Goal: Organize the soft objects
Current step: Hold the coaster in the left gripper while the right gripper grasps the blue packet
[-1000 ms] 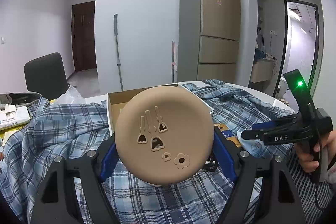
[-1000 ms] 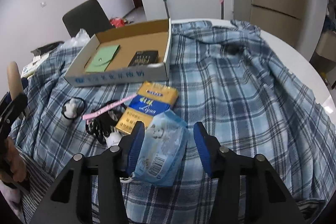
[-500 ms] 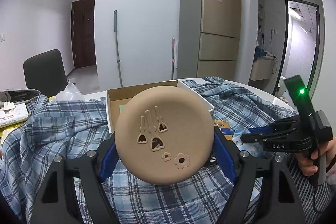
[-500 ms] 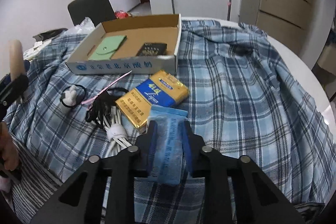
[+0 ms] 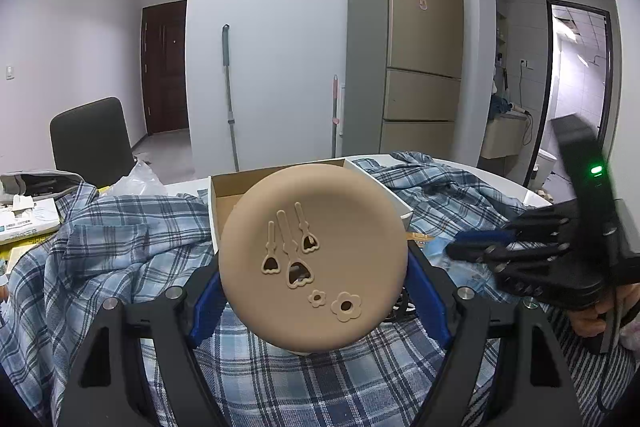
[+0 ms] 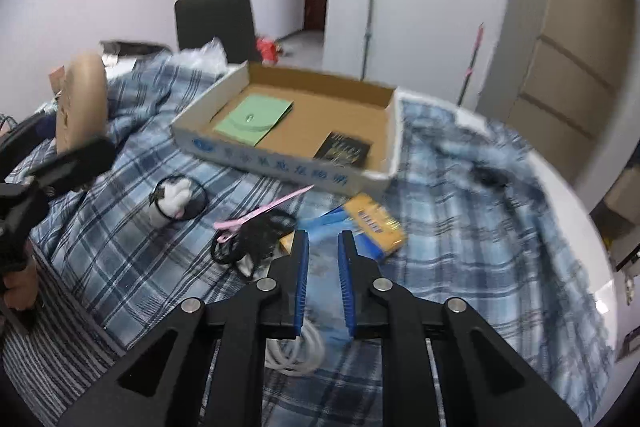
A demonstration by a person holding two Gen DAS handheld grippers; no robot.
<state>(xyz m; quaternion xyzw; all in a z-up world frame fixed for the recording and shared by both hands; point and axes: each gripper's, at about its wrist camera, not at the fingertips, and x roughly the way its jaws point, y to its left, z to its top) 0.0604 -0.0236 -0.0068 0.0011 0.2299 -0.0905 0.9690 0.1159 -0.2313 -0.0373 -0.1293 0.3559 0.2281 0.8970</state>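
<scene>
Now: blue packet [image 6: 322, 259] pinched btwn clenched right jaws — tan disc [image 5: 313, 259] in left.

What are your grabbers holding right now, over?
Left fingers clamped on tan round pad. Right fingers shut on blue packet. Cardboard box ahead, nothing blocking.

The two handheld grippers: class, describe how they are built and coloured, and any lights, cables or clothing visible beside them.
Both the left gripper and the right gripper have matte black linkage arms with silver pivot bolts and blue ribbed pads lining the fingers. Seen from the left wrist, the right gripper's black upright housing carries a green light and a black cable hangs by the grip. A striped garment shows beside the left gripper.
</scene>
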